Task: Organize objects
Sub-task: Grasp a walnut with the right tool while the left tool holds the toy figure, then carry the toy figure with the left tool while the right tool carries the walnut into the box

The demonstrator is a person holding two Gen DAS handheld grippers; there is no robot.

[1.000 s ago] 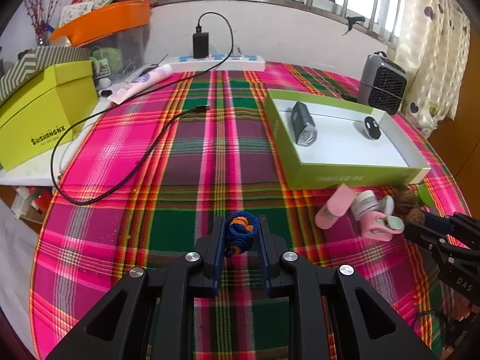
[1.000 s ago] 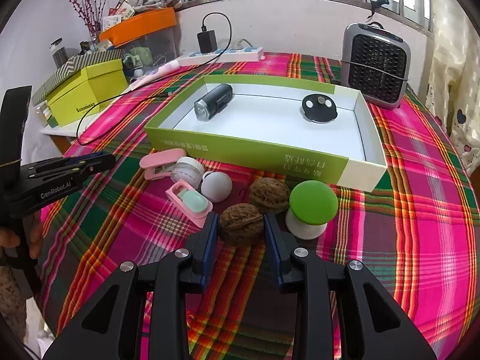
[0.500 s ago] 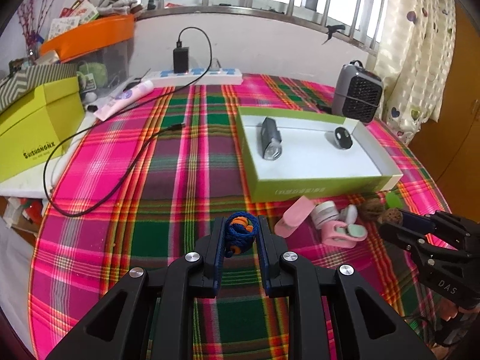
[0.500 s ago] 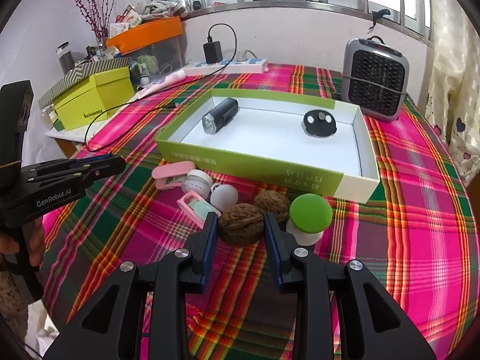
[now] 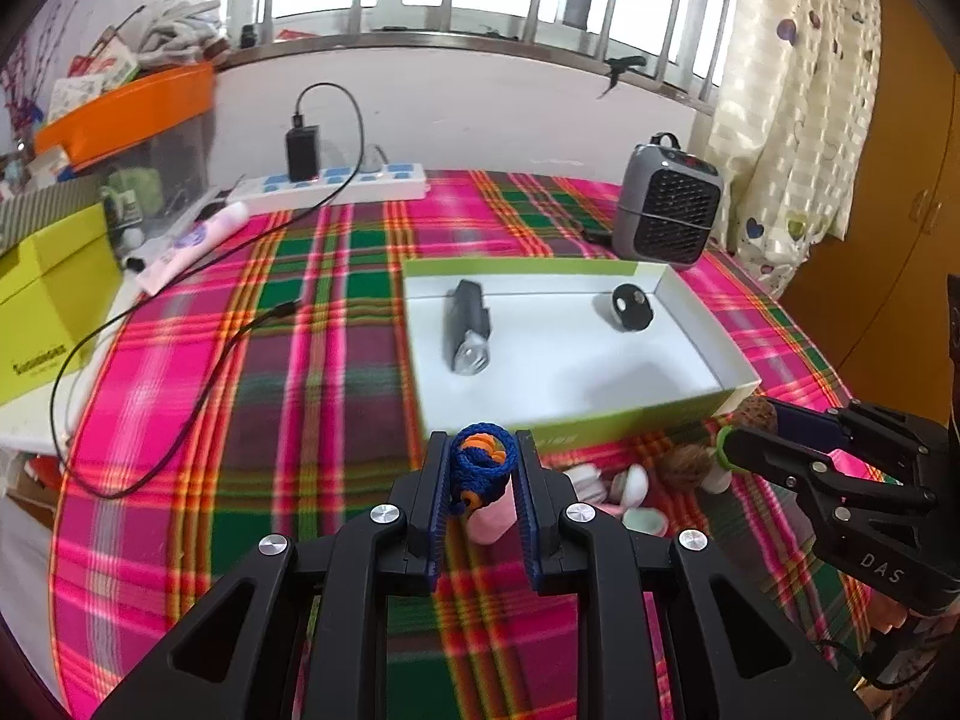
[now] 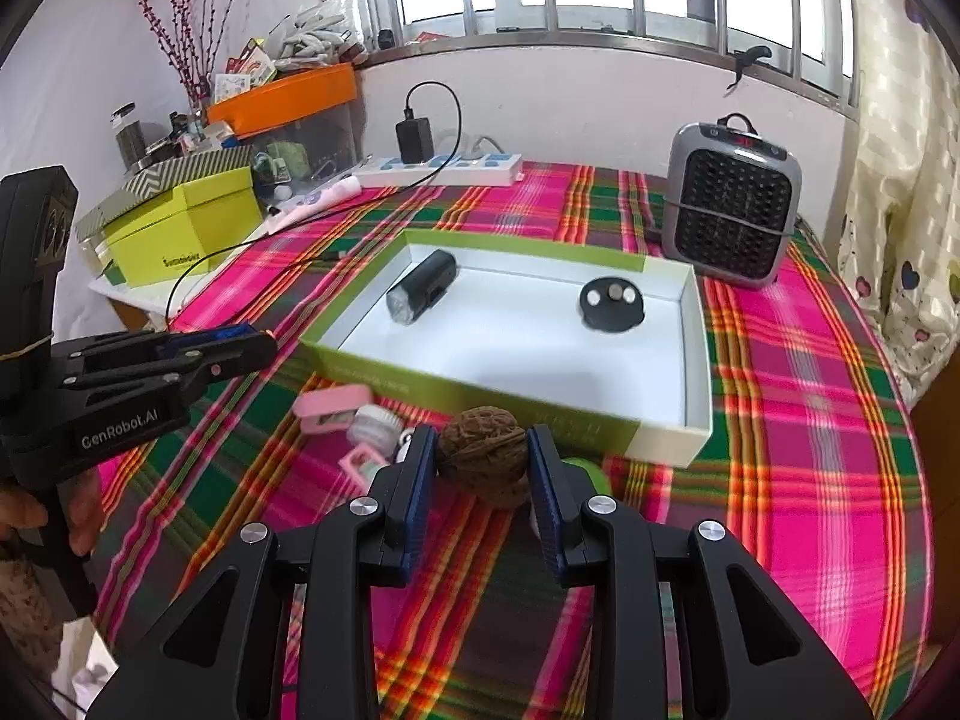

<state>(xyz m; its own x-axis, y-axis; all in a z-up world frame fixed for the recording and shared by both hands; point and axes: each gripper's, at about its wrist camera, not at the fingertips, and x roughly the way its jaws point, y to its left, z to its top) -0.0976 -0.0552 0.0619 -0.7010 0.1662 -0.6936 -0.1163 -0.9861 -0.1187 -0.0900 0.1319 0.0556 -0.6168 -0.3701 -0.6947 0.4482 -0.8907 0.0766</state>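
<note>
1. Done, inside the green-walled tray (image 6: 696,372): black flashlight (image 6: 423,287) lying on its side toward the left; round black disc (image 6: 611,303) toward the right. Rest of the white tray floor bare.
2. In transit, left hand-held gripper (image 5: 482,468): clamped on a small blue-and-orange cord bundle (image 5: 480,461), held clear of the desk (image 5: 288,360), just short of the tray's near wall in the left wrist view.
3. In transit, right hand-held gripper (image 6: 483,461): clamped on a walnut (image 6: 483,456), pads pressing both sides, nut lifted above the plaid cloth and close to the tray's near wall.
4. Left on the desk, in front of the tray: pink clip case (image 6: 330,411), small white round jar (image 6: 373,423), pink-framed item (image 6: 360,468) of unclear kind, white ball (image 5: 636,483), second walnut (image 5: 687,461), green-capped piece (image 6: 585,471) mostly hidden behind the right fingers.
5. Judged stage: early to middle. Two items stowed, two gripped and not yet released, about six loose.
6. Judged next: carry over the near wall, release onto bare tray floor clear of flashlight and disc.
7. Risk: walnut likely to roll on the smooth floor; low release advised.
8. Not part of the sorting, by appearance: grey fan heater (image 6: 732,204), power strip (image 6: 441,171), yellow-green box (image 6: 186,222).
</note>
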